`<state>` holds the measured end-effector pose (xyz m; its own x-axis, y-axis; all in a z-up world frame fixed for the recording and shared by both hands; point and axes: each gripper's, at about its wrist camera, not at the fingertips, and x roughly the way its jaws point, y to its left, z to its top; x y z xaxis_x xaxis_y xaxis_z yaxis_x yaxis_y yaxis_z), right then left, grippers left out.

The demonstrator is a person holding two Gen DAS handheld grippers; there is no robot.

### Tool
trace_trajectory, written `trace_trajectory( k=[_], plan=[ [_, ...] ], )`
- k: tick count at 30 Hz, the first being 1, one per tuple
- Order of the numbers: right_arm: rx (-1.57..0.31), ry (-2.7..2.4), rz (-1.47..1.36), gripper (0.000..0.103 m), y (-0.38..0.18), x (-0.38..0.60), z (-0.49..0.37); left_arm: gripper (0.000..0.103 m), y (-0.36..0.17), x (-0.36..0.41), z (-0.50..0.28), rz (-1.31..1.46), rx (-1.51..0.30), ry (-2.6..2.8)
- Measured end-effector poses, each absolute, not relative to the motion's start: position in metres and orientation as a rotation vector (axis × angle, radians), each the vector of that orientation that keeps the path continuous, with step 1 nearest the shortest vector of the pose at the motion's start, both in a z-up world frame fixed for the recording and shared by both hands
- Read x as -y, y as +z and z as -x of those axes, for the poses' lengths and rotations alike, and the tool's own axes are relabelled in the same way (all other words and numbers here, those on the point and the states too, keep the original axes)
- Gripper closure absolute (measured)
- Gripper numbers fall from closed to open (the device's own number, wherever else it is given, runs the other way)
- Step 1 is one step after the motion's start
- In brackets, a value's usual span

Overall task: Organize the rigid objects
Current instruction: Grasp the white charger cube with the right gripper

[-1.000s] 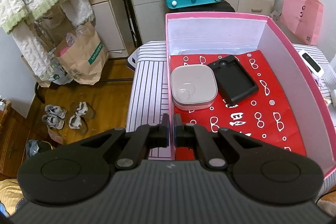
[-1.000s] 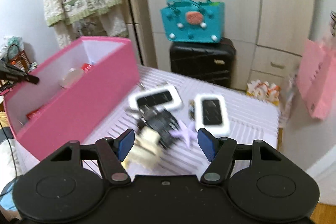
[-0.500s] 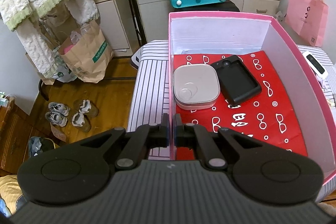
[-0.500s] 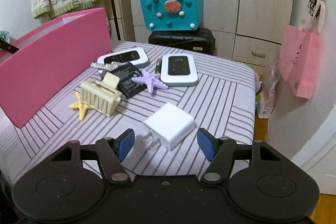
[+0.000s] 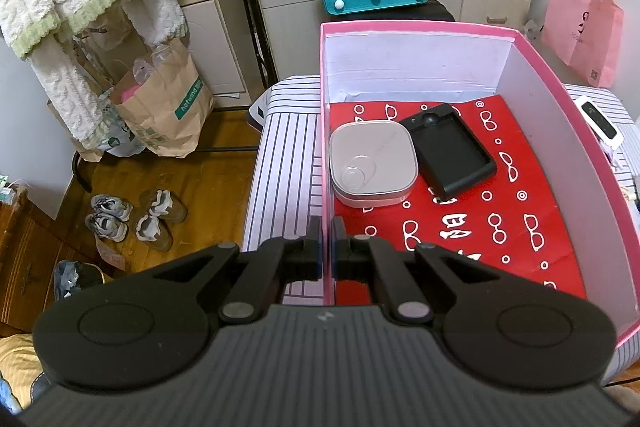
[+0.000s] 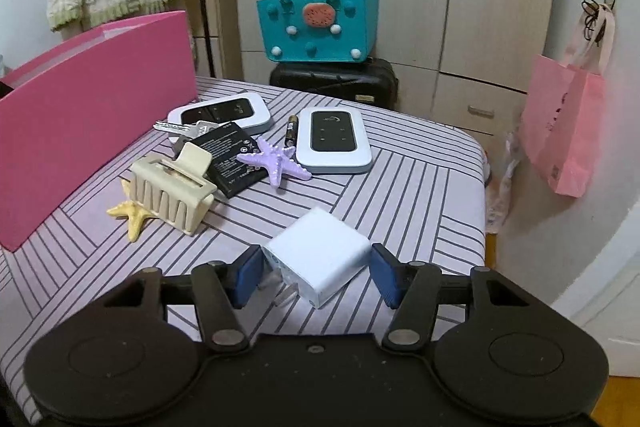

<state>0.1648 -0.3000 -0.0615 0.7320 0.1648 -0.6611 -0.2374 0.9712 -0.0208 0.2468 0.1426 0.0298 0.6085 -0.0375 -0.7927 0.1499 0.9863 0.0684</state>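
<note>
My left gripper (image 5: pixel 326 259) is shut on the near left wall of the pink box (image 5: pixel 560 115). The box's red patterned floor holds a pale square case (image 5: pixel 372 163) and a black tray (image 5: pixel 448 147). In the right wrist view a white charger cube (image 6: pixel 320 255) lies on the striped table (image 6: pixel 420 187), between the blue pads of my right gripper (image 6: pixel 318 273). The jaws are closing, with slim gaps still showing at both pads. Beyond lie a cream hair claw (image 6: pixel 172 191), a yellow starfish (image 6: pixel 130 213), a purple starfish (image 6: pixel 272 163), a black battery (image 6: pixel 232 159), keys (image 6: pixel 180 127) and two white pocket routers (image 6: pixel 334 139) (image 6: pixel 220 113).
A small AA battery (image 6: pixel 291 131) lies between the routers. The pink box's outer wall (image 6: pixel 88 115) stands left of the loose items. The table's right edge drops off near a pink paper bag (image 6: pixel 568 131). A teal bag (image 6: pixel 320 27) sits on a black suitcase behind the table.
My right gripper swung away from the pink box, sank toward the table and came down around the white charger, and its jaws have narrowed. The left gripper has stayed clamped on the box wall.
</note>
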Motion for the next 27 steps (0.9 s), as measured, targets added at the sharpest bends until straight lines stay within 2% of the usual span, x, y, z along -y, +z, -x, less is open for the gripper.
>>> trace_trajectory(
  k=[11, 19, 27],
  plan=[
    [-0.68, 0.198, 0.115, 0.04, -0.037, 0.283, -0.157, 0.1, 0.031, -0.145, -0.242, -0.15, -0.897, -0.143],
    [-0.614, 0.37, 0.128, 0.04, 0.024, 0.244, -0.157, 0.1, 0.033, -0.146, -0.242, -0.176, -0.898, -0.17],
    [-0.566, 0.644, 0.212, 0.04, 0.075, 0.164, -0.177, 0.1, 0.033, -0.146, -0.24, -0.199, -0.893, -0.186]
  ],
)
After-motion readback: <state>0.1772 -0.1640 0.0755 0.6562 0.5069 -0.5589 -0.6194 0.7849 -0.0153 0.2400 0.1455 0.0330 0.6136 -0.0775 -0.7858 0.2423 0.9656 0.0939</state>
